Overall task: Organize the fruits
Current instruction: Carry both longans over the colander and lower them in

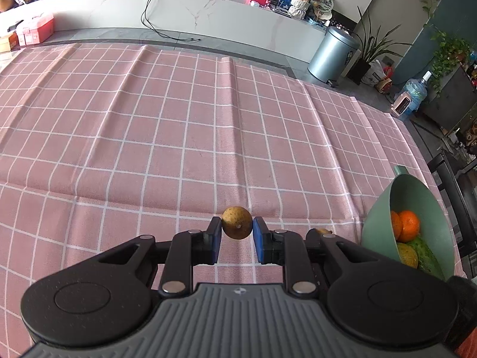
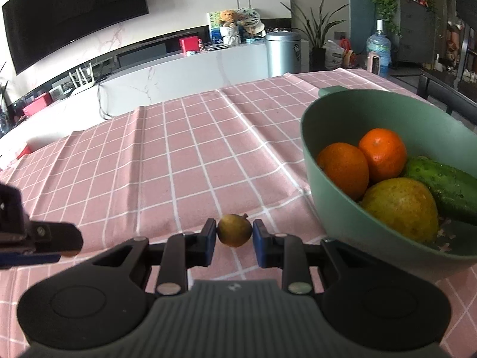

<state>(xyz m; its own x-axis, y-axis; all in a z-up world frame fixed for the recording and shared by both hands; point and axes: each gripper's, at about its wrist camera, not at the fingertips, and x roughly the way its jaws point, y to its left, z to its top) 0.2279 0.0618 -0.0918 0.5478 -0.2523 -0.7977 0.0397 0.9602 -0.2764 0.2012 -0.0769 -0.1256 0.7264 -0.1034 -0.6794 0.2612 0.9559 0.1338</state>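
My left gripper is shut on a small round brown fruit, like a longan, held above the pink checked tablecloth. My right gripper is shut on a second small brown-green round fruit, held just left of the green bowl. The bowl holds two oranges, a yellow pear and a green cucumber. In the left wrist view the bowl is at the right edge. Part of the left gripper shows at the left of the right wrist view.
The table's far edge runs along the top of the cloth, with a white marble counter beyond. A metal bin, plants and a water bottle stand on the floor at the right. A dark chair stands by the table's right edge.
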